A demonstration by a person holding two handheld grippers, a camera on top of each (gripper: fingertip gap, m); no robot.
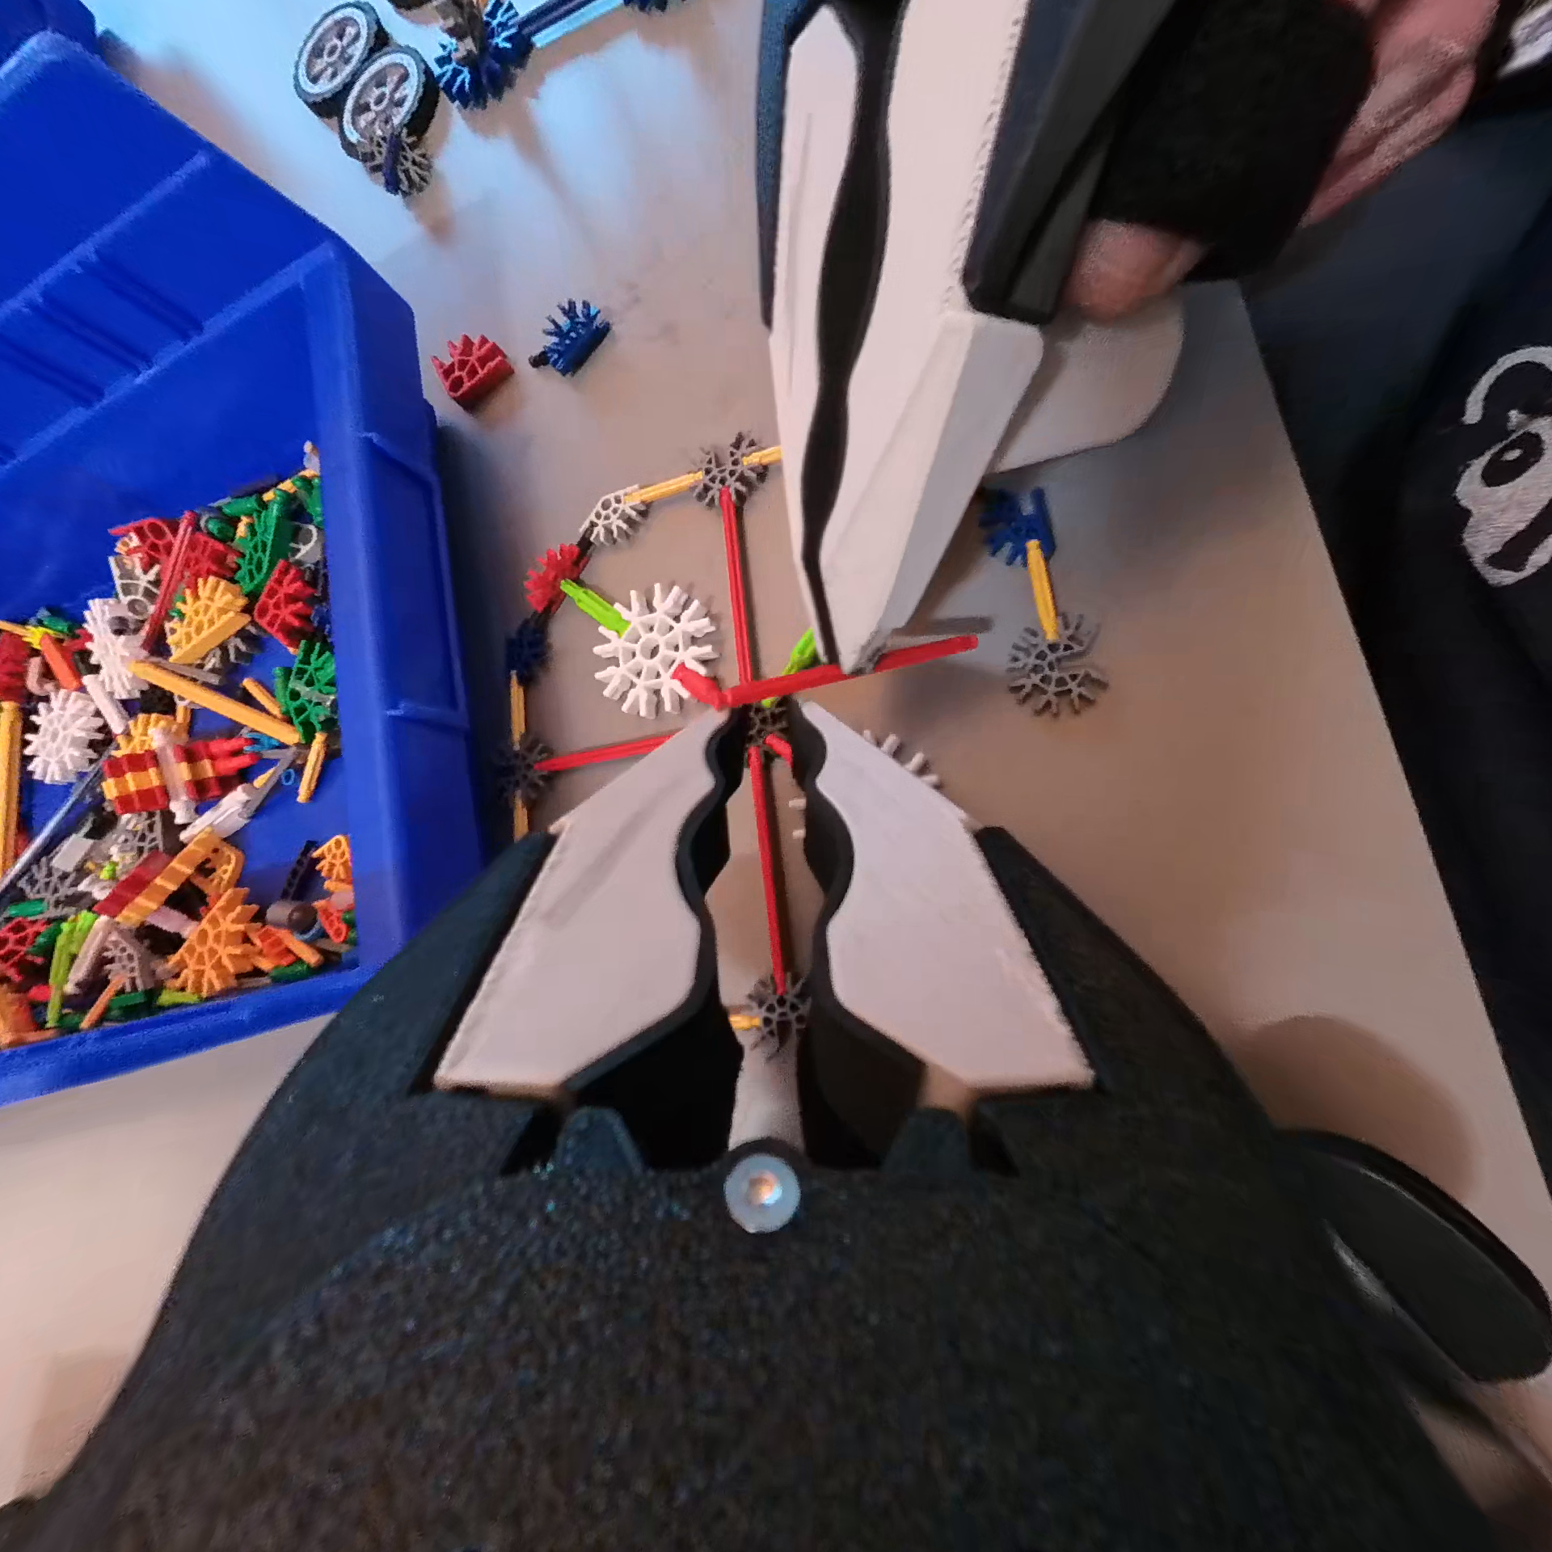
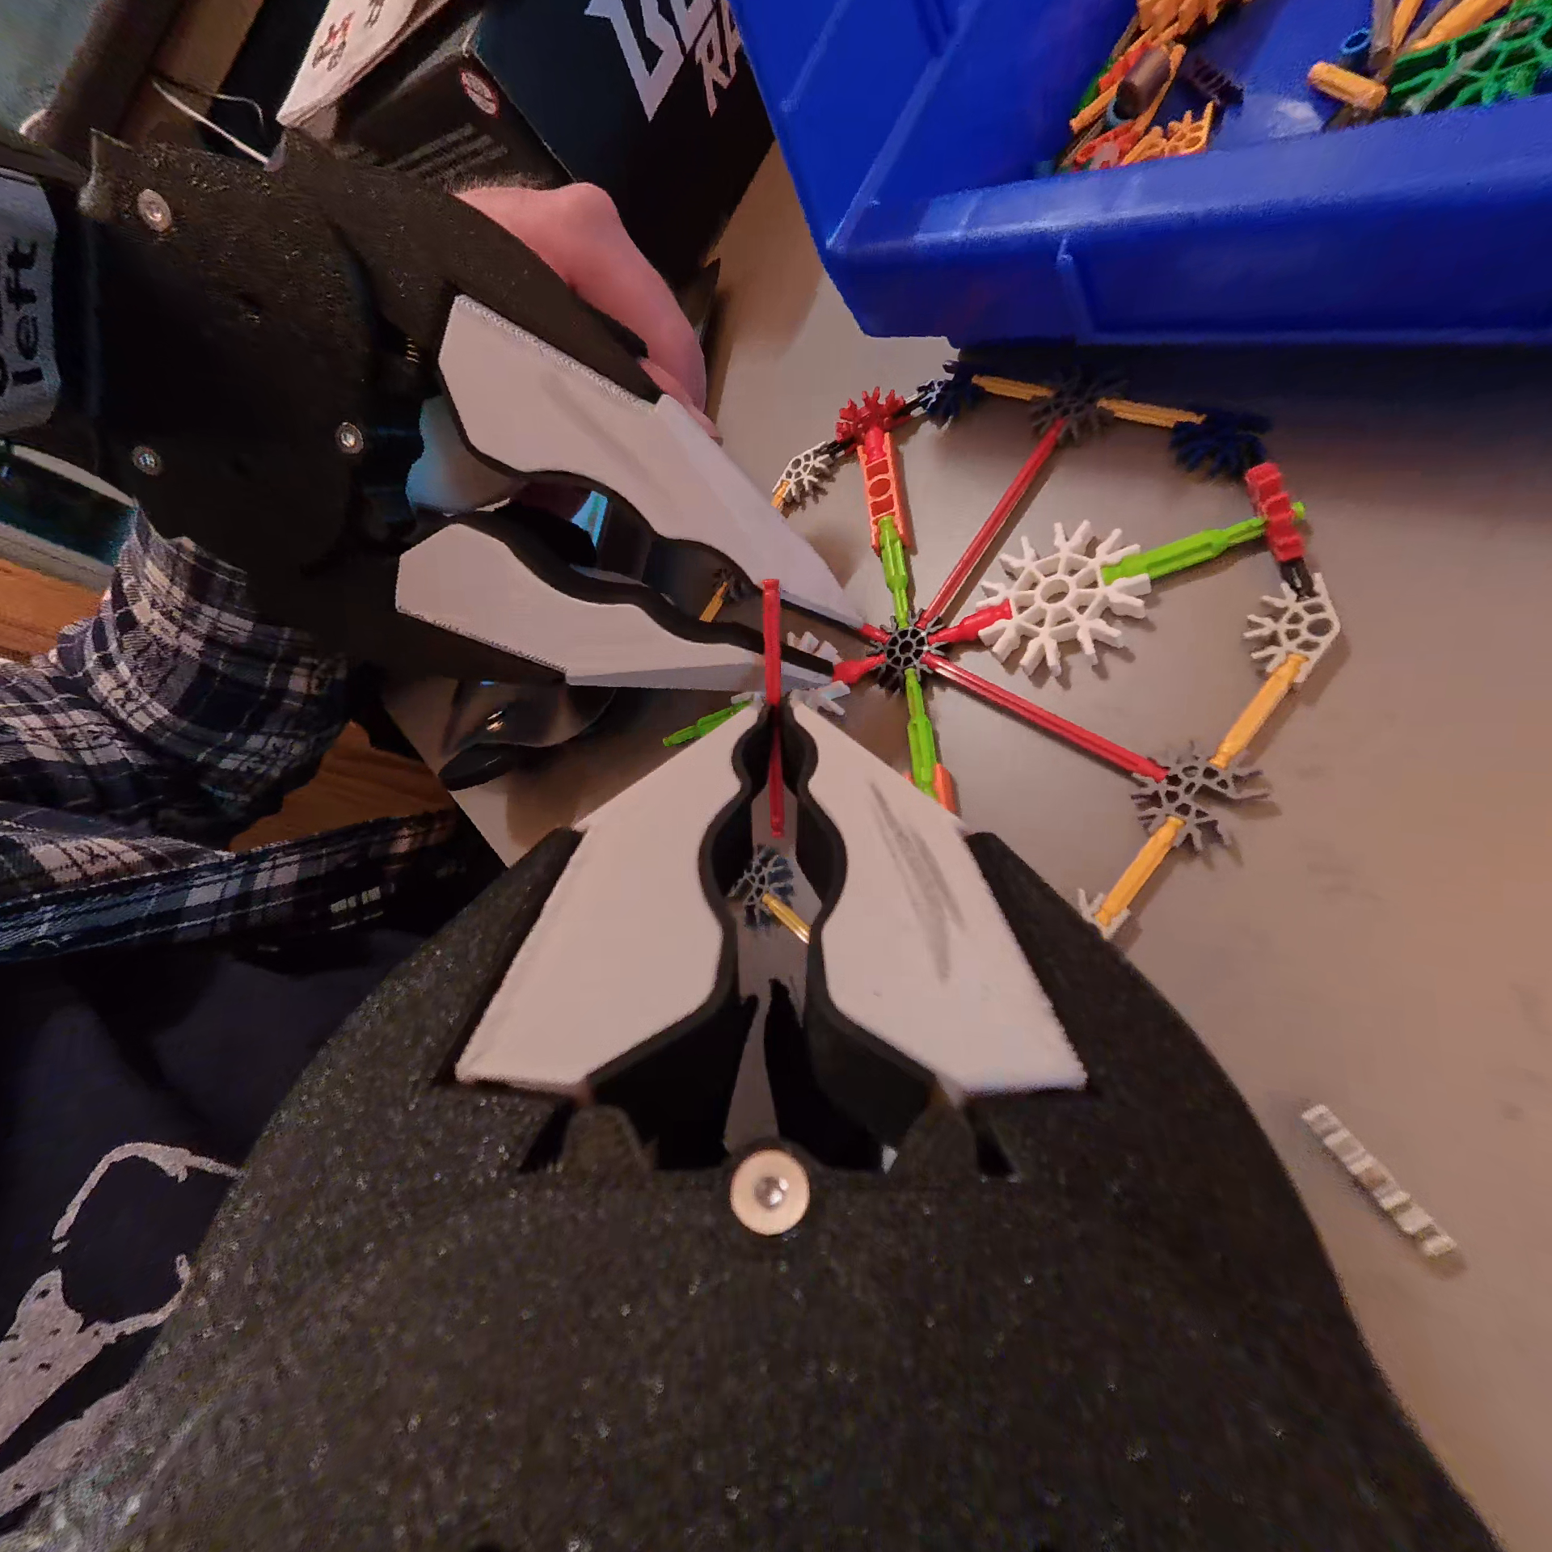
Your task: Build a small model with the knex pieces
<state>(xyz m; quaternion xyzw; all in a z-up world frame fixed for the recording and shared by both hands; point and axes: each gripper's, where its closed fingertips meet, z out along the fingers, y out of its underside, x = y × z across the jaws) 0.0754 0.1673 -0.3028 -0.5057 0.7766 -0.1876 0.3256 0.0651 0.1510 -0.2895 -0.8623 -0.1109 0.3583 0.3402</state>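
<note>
At the far left I see the blue bin, heaped with mixed construction-toy rods and connectors. Just right of its wall a flat wheel frame of rods and snowflake connectors lies on the tan table, with a loose white snowflake connector resting inside it near the black hub. Above, near the bin's corner, sit a red connector and a blue connector, and farther up a pair of wheels.

My left gripper is narrowed at the hub, its tips either side of it; I cannot tell whether they actually grip it, since a red spoke runs between the fingers down to a grey connector.

Moving right, my right gripper is pinched on a short red rod, which stands across its fingertips just beside the hub. A grey ridged strip lies alone on the table at far right.
</note>
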